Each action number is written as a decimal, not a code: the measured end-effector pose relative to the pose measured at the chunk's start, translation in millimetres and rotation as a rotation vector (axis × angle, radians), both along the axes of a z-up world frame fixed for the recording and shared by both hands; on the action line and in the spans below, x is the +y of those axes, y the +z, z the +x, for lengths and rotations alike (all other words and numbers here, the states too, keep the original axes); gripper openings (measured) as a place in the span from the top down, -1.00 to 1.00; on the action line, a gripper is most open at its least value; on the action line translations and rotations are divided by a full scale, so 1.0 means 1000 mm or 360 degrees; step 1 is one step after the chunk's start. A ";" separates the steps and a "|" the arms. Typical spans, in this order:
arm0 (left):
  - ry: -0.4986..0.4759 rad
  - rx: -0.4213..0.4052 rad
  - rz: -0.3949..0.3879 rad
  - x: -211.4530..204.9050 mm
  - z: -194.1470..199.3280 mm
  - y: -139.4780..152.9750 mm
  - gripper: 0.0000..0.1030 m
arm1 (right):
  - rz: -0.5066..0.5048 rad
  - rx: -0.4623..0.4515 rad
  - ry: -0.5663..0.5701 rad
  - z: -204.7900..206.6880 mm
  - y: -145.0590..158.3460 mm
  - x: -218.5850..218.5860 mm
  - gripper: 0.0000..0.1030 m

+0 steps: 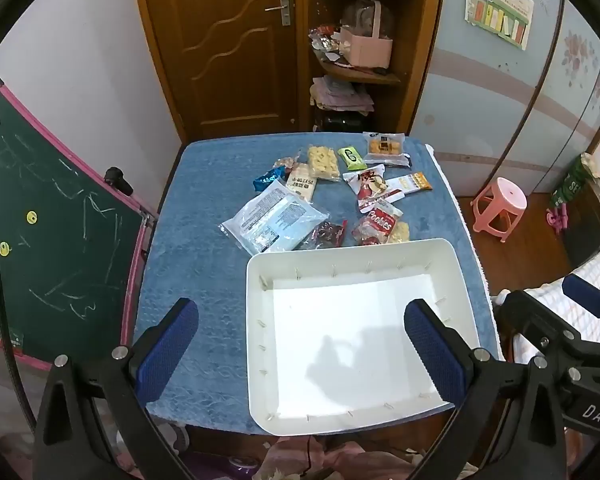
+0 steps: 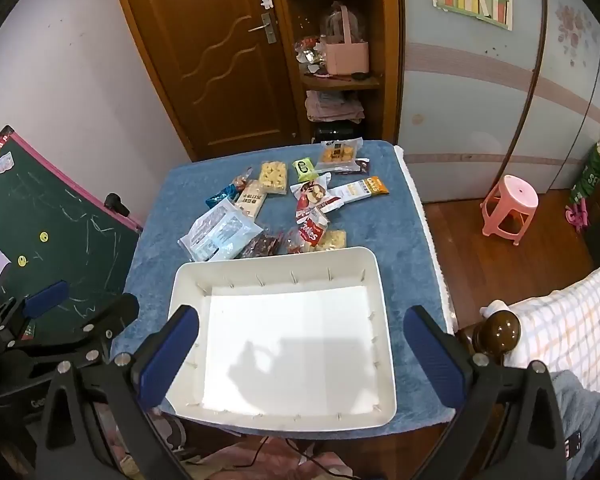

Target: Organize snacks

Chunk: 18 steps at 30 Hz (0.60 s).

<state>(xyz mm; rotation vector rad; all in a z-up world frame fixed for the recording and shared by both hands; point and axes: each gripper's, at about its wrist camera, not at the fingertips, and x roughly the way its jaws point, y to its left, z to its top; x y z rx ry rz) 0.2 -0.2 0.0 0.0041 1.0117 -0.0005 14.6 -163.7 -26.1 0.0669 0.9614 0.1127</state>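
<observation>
White plastic bin [image 1: 256, 276] is sitting empty on the blue-covered bench [image 1: 204, 200], with the snack packets [image 1: 276, 220] lying scattered just beyond its far rim. Left hand-held gripper [image 1: 300, 344] and right hand-held gripper [image 2: 300, 344] are both hovering over the bin, fingers spread wide, holding nothing. Reaching past the far rim for one loose packet seems wisest. Overlapping packets are probably hiding others; labels are mostly unreadable.
</observation>
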 end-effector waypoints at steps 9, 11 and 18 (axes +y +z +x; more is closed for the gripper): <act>-0.0020 0.0005 -0.0041 0.009 0.000 -0.002 -0.99 | 0.0004 -0.0016 -0.0002 0.000 0.004 -0.001 -1.00; -0.0005 -0.0012 0.0005 0.001 0.002 -0.001 -0.99 | 0.0003 -0.0018 0.0000 0.001 0.004 -0.001 -1.00; -0.0008 -0.0008 -0.0003 -0.001 0.003 0.001 -0.97 | 0.0005 -0.0018 0.0000 0.002 0.005 0.001 -1.00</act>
